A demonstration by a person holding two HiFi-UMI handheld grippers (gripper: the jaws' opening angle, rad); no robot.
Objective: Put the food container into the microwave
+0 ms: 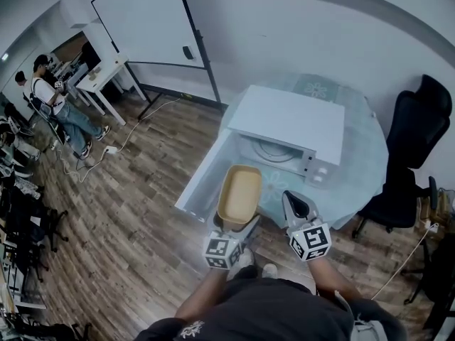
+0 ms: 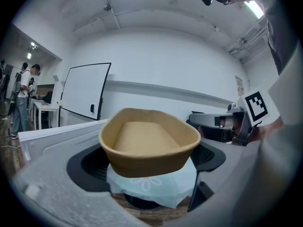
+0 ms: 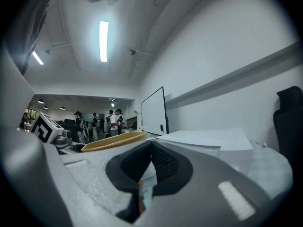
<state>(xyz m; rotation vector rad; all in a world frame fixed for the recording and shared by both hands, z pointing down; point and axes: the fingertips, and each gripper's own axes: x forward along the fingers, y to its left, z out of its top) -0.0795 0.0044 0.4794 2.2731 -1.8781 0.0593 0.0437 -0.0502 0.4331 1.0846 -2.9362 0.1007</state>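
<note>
My left gripper [image 1: 237,227] clamps the container [image 1: 240,192] at the open microwave [image 1: 288,119]; my right gripper [image 1: 296,203] is closed, empty.

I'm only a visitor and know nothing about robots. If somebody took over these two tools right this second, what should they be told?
Left hand-held gripper: shut on the near end of the tan food container, holding it in the air in front of the microwave.
Right hand-held gripper: shut, empty, beside the container.
Done: the microwave door is open and the container is picked up.
Left: carry the container into the cavity, set it on the turntable, and let go.
</note>
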